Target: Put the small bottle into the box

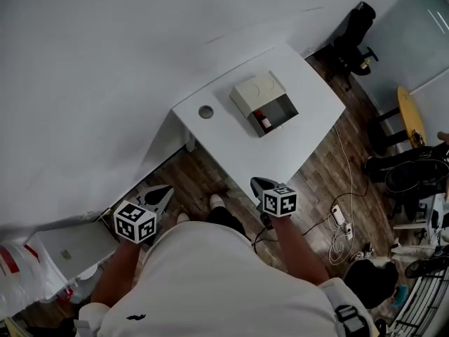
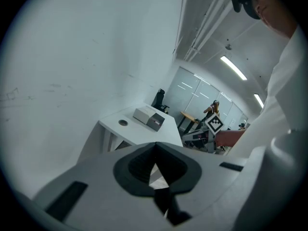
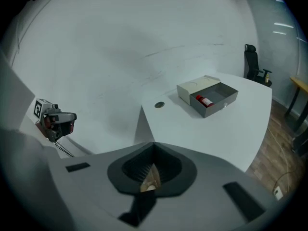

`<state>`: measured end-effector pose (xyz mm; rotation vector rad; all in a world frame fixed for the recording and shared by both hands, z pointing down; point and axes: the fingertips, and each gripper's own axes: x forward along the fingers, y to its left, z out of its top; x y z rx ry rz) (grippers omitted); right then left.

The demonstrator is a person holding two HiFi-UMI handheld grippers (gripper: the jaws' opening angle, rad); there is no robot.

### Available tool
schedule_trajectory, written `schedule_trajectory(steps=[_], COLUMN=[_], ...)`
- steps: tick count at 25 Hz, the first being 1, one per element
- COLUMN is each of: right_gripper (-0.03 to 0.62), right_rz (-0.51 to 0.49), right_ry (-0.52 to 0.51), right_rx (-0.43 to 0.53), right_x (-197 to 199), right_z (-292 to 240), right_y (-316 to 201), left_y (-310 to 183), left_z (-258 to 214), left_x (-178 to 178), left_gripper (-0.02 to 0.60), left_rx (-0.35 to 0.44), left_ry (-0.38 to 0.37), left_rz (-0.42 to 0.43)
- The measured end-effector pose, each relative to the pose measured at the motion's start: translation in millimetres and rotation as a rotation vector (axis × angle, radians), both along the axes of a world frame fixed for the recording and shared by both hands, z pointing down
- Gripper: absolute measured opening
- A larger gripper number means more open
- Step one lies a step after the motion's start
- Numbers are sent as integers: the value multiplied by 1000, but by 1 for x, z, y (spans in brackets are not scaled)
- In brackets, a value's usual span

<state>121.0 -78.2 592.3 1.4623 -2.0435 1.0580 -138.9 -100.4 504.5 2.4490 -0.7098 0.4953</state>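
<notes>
A grey box [image 1: 265, 104] with its pale lid folded back stands on the white table [image 1: 238, 153]. A small red bottle [image 1: 264, 121] lies inside the box, and the right gripper view shows the bottle [image 3: 205, 101] in the box [image 3: 219, 97] too. Both grippers are held back from the table, close to the person's body. My left gripper [image 1: 165, 190] hangs over the wooden floor at the left, shut with nothing in it. My right gripper [image 1: 256, 183] is just off the table's near edge, shut and holding nothing. The box [image 2: 149, 117] is small and far in the left gripper view.
A round grommet [image 1: 205, 111] sits in the table top left of the box. A black office chair [image 1: 354, 37] stands behind the table. Cables and a power strip [image 1: 339, 216] lie on the floor at the right. A white low unit [image 1: 66, 251] is at the lower left.
</notes>
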Motion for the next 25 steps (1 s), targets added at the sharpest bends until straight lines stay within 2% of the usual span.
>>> schedule_trajectory(steps=[7, 13, 18, 25], right_gripper=[6, 6, 6, 6], right_rz=[-71, -55, -35, -74], right_ry=[-33, -40, -31, -22], right_rx=[41, 84, 102, 133], right_x=[-64, -71, -70, -80], right_z=[-9, -23, -27, -35], right_y=[44, 57, 62, 56], left_y=[13, 31, 36, 32], left_z=[1, -4, 0, -2], left_x=[19, 31, 22, 5], left_gripper=[5, 6, 6, 6], left_rx=[16, 40, 21, 17], left_ry=[-1, -17, -29, -27], left_rz=[107, 194, 194, 144])
